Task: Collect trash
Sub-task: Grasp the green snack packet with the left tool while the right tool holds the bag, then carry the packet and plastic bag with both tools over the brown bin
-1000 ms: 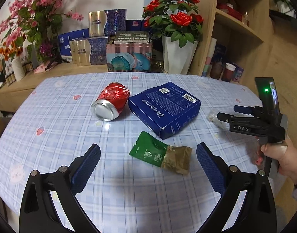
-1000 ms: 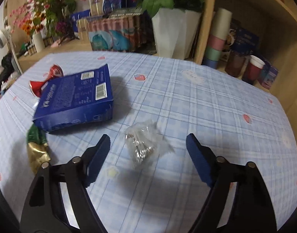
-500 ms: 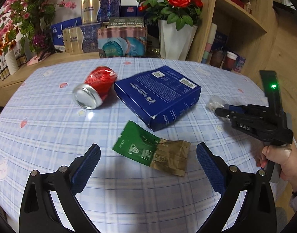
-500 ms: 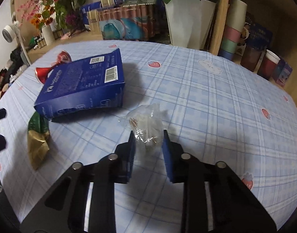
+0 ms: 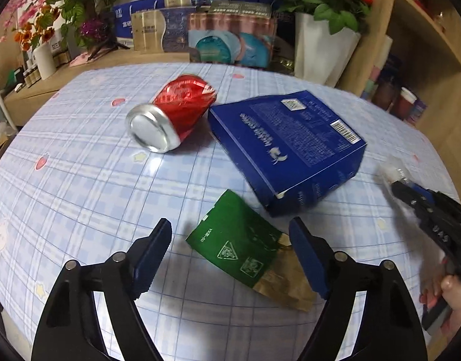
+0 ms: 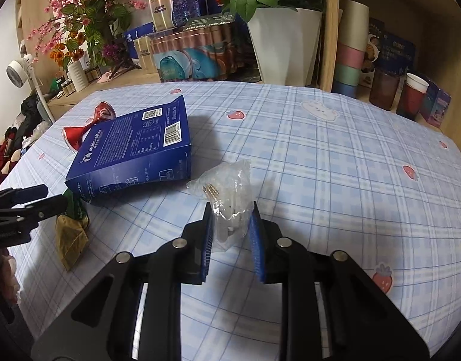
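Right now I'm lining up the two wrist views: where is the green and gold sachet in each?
Left wrist: green and gold sachet low centre, between the open left gripper fingers.
Right wrist: green and gold sachet far left, lower half, partly behind the left gripper.
Shared landmark: blue box just beyond it.

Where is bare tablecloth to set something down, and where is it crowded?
Free: the wide stretch right of the clear wrapper, toward the shelf cups; also the near-left cloth left of the can. Crowded: the middle, where can, blue box and green packet cluster.
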Demonstrator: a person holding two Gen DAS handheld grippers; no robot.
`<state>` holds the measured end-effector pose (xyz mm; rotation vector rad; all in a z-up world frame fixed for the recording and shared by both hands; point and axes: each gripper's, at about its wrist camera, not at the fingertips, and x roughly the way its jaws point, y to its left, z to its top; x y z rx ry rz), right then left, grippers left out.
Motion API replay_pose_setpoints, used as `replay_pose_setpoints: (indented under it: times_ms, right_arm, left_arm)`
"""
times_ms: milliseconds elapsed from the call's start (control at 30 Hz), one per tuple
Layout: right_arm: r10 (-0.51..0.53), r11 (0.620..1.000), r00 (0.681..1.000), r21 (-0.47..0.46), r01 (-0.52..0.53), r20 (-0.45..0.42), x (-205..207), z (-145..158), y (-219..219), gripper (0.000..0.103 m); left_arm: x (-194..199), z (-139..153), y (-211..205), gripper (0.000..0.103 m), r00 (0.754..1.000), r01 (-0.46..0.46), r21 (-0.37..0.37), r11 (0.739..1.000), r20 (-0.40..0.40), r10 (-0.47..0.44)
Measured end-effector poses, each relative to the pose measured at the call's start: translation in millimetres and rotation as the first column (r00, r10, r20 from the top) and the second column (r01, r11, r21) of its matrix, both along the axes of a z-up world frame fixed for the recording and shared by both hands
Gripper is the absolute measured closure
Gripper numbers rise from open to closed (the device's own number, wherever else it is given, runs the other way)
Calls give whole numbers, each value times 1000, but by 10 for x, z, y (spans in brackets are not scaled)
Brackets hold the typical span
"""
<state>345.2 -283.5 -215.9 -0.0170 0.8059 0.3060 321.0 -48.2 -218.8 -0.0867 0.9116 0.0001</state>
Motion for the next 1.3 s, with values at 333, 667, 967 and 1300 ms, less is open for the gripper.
replay_pose_setpoints:
  times_ms: [333,667,967,1300]
  right_arm:
    - [2,1000,1000,2,-2,-2,9,-7,-5,78]
    - [6,1000,1000,2,-6,2,-3,-6,-1,78]
    - [-2,1000,1000,0,2,21,-24,11,7,78]
    - [37,999,999,-18,-37,11,-276,180,162,79]
  left_arm:
    - [-75,-63,50,37,996,68,-19,997,-49,-69]
    - [-320,6,227,94,987,151,-127,980,-38,-157]
    - [-637,271,338,103,981,189,-110,976,72,-182]
    - [-838,457,564,103,981,177,-160,971,103,-162]
